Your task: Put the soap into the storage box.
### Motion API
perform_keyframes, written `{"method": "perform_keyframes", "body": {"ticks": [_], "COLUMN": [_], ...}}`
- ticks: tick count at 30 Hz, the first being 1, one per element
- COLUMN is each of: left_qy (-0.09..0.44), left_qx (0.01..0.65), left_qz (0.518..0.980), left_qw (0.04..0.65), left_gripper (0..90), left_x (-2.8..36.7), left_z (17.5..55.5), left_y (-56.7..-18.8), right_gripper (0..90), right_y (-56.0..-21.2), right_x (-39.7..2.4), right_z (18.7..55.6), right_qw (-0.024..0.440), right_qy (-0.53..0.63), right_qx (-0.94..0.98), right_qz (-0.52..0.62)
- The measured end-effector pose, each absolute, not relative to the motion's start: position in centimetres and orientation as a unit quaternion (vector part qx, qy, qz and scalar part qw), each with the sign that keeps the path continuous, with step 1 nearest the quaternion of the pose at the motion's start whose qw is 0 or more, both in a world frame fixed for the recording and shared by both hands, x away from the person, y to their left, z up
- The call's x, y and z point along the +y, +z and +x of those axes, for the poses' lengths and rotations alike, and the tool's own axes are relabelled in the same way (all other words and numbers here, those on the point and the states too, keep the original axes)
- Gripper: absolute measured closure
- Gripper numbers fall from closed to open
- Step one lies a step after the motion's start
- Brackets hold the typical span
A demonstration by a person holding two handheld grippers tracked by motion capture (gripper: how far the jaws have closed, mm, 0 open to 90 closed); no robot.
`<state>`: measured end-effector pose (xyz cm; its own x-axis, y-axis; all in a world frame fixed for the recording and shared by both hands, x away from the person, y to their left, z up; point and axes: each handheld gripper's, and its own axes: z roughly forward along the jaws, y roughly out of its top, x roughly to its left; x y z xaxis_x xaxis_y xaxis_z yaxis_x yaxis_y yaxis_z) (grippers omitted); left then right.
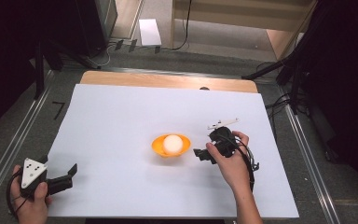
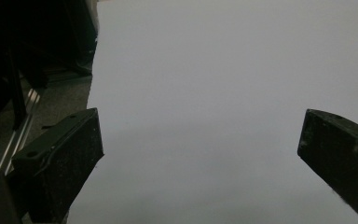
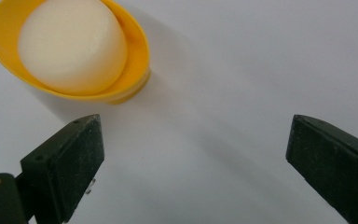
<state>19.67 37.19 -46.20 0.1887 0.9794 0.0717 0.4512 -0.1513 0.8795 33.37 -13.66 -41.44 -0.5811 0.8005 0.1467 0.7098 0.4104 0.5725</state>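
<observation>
Right gripper (image 3: 193, 154): jaws spread wide, nothing between them, low over the white table sheet (image 1: 121, 121) just right of the yellow bowl (image 3: 135, 51), which sits mid-table holding a white ball (image 3: 72, 44). Step looks like the approach. Next calls for moving left to straddle the bowl rim or ball. Left gripper (image 1: 70, 173) idle at the near-left corner, jaws wide apart, empty.

white ball in a small orange plastic bowl (image 1: 159, 147) at the middle of a white-covered wooden table (image 1: 121, 112).

the round white ball (image 1: 172, 143) sits inside the bowl. the right gripper (image 1: 200, 154), black and held in the person's right hand (image 1: 233, 163), lies just beside the bowl, pointing at it without touching. the left gripper (image 1: 71, 173), with its grey three-cornered plate, rests in the left hand (image 1: 30, 203) at the table's near left corner, well apart.
</observation>
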Motion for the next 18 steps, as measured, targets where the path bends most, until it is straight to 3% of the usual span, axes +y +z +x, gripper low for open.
{"method": "perform_keyframes", "body": {"ticks": [18], "left_qy": [0.352], "left_qx": [0.532], "left_qz": [0.671], "left_qw": [0.378], "left_gripper": [0.0], "left_x": [37.2], "left_z": [19.6], "left_y": [-46.2], "right_gripper": [6.5], "right_y": [-42.7], "right_x": [-17.5], "right_z": [32.6], "right_qw": [0.078], "right_qy": [0.304], "right_qx": [0.821], "right_qz": [0.477]}}
